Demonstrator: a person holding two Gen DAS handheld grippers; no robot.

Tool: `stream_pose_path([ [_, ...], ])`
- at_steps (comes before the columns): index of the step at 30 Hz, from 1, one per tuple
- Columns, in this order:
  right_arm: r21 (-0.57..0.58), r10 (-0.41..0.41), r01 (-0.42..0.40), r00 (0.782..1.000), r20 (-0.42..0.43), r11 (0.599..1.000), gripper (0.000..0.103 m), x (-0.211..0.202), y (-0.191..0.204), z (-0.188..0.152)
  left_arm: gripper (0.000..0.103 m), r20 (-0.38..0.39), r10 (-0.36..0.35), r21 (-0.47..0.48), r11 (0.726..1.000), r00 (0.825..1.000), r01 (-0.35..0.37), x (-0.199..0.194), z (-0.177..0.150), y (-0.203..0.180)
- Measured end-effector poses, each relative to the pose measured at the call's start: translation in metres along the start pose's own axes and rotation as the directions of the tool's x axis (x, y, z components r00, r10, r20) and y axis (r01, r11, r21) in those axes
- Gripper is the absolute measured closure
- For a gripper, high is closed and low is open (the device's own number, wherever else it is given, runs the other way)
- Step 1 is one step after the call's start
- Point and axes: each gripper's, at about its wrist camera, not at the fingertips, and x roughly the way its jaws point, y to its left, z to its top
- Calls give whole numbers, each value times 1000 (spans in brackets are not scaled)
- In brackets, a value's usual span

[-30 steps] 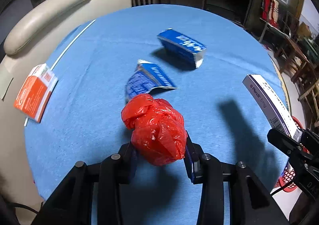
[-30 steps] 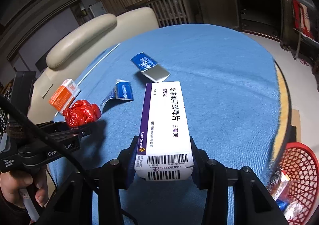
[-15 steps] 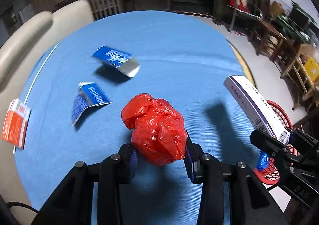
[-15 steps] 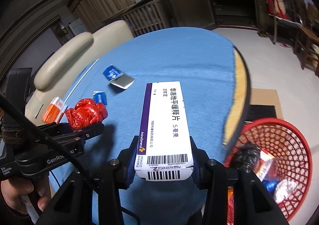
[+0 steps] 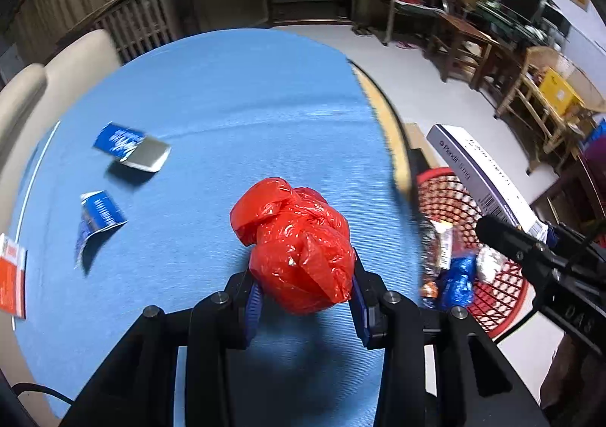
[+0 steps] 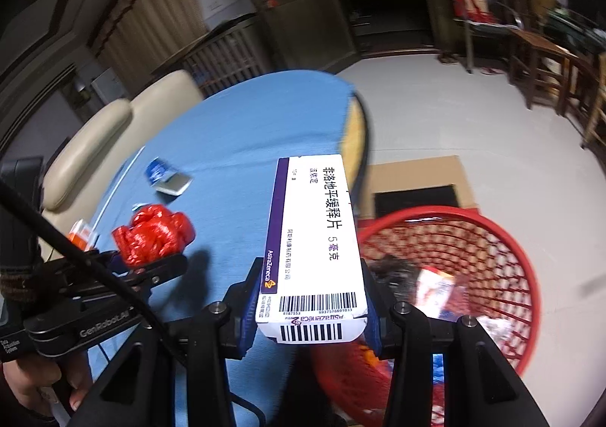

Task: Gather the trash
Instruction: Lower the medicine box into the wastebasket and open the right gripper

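Our left gripper (image 5: 305,307) is clamped on a crumpled red plastic bag (image 5: 299,245), which hangs above the blue tablecloth (image 5: 227,116); our right gripper (image 6: 308,307) pinches a white medicine box (image 6: 314,237). The red mesh basket (image 6: 503,237) sits just right of and below the right claw. We risk letting go too soon, so the box clips the rim or the light bag drifts onto the floor.

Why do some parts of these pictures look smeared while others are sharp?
Left wrist view: the red bag in the left gripper is sharp; the blue wrappers smear. Right wrist view: the medicine box is crisp; the red basket blurs. Fisheye bends both.
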Motion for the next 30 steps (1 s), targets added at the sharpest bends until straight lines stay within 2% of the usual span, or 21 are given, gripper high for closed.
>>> stream_pose_path([
  [8, 87, -83, 83, 997, 2, 993, 56, -16, -53, -9, 62, 6, -65, 72, 995, 998, 64, 2, 11, -39],
  [14, 125, -130, 131, 991, -14, 984, 56, -19, -81, -14, 62, -19, -108, 123, 986, 994, 109, 9, 15, -69],
  [30, 172, -171, 186, 980, -100, 967, 56, -2, -112, -29, 62, -74, -140, 167, 974, 987, 151, 30, 24, -101],
])
